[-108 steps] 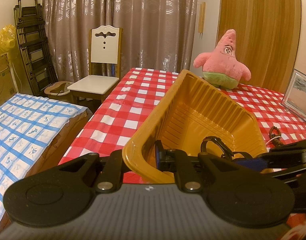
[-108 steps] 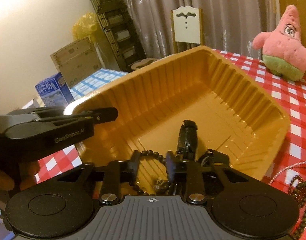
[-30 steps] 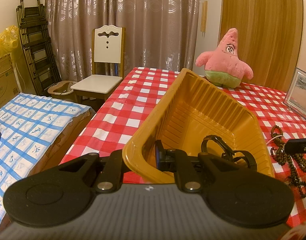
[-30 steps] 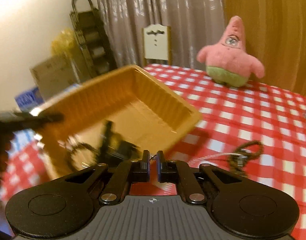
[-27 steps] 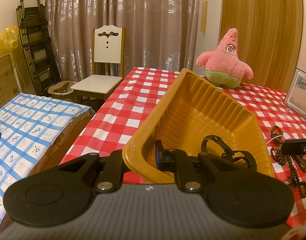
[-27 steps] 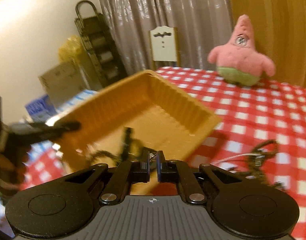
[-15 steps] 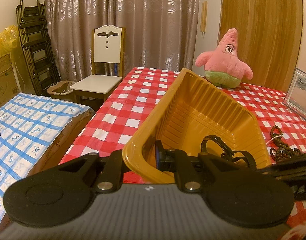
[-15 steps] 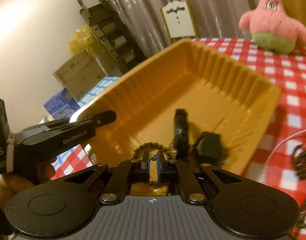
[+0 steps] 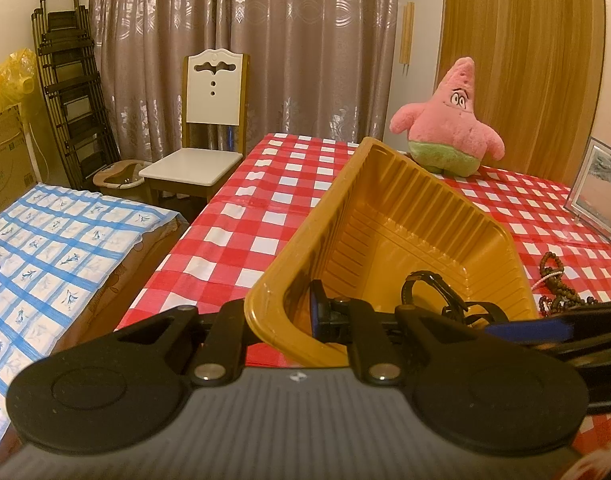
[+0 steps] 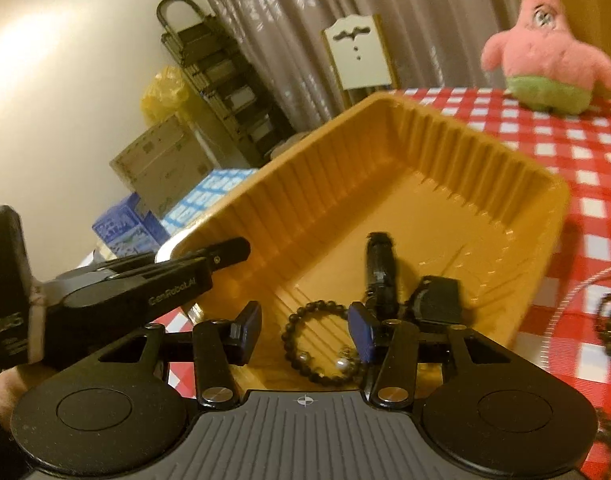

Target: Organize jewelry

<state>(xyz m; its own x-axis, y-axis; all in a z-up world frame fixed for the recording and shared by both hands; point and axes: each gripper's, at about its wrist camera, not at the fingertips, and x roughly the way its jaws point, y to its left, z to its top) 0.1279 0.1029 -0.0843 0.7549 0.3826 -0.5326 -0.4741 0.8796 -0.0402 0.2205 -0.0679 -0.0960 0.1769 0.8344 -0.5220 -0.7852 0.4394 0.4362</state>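
curtains brown, drawn | chair white | door wooden (perhaps a wardrobe) | light warm

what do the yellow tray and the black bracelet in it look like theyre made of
Yellow tray: looks like thin moulded plastic, glossy, with ribbed walls that catch the light. Black bracelet: a loop of small dark round beads with a few shiny ones; stone, wood or plastic, can't tell.

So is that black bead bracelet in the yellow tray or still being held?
In the tray: the bracelet lies on its floor between the right gripper's open fingers.
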